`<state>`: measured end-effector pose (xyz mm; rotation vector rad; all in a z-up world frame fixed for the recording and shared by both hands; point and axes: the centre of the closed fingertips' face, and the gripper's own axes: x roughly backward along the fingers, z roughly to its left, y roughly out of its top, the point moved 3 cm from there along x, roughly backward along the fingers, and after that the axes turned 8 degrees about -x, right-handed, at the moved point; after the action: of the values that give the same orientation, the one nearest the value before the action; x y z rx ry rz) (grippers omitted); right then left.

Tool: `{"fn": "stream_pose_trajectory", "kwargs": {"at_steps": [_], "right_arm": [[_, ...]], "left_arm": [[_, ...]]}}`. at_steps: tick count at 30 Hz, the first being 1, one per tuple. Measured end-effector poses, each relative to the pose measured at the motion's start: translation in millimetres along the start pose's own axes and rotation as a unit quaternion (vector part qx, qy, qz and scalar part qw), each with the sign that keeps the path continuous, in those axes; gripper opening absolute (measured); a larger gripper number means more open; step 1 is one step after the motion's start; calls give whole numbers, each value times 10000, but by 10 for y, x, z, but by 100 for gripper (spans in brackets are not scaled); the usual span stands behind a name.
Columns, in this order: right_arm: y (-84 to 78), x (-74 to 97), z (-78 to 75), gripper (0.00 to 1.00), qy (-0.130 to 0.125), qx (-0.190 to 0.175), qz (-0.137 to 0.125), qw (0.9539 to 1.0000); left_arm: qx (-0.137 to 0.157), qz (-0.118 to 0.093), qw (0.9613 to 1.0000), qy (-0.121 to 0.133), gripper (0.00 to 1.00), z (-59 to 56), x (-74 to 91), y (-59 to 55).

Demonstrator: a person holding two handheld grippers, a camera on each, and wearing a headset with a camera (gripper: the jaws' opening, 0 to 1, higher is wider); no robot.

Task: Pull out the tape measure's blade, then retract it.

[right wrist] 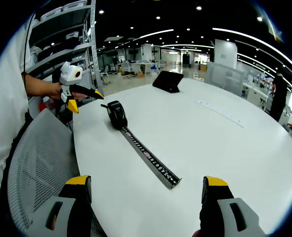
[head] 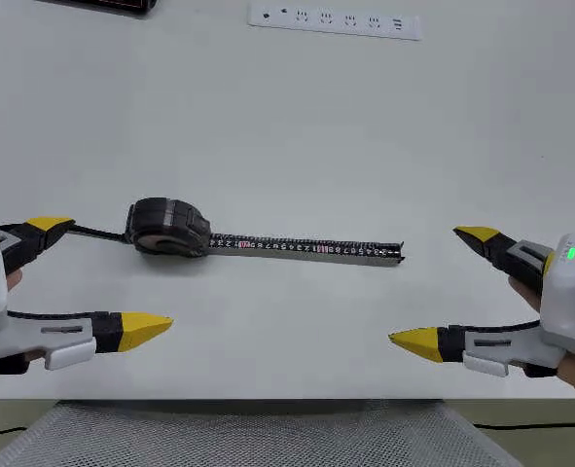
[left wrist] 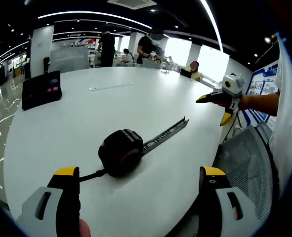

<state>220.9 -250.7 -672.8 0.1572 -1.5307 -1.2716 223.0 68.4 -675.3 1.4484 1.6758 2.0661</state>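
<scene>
Our left gripper and our right gripper are both wide open and hold nothing. The tape measure lies between them on the table. Its blade is already out. We think only letting it slide back in is left.

The left gripper and the right gripper look alike. Each has a white plastic body and black jaws that taper to pointed yellow tips, with a pale grey-white bracket along the lower jaw. A small green light glows on the right gripper's white housing. The person wears a white short-sleeved shirt.
</scene>
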Motion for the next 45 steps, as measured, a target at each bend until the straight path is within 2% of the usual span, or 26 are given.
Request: {"fn": "stream_pose_trajectory", "kwargs": {"at_steps": [9,13,25,39,45], "right_arm": [[-31,-32,-35,91,10,-22,36,10000],[-46,-45,-49,91,21,-43,41,10000],[-69,-52,-100,90,-12,-127,23,9999],[-106,-53,-117,86,-28,-221,32,9997],[-107,-64,-121,85,-19,-202,29,9998]], "left_arm": [[172,62,9998,124,99,16,-144,-18],[269,32,9995,177,99,37,-217,11],[528,-3,9985,126,99,-7,-434,32],[885,-152,9959,57,99,-75,-541,78],[974,-192,9949,178,98,-61,-552,84]]}}
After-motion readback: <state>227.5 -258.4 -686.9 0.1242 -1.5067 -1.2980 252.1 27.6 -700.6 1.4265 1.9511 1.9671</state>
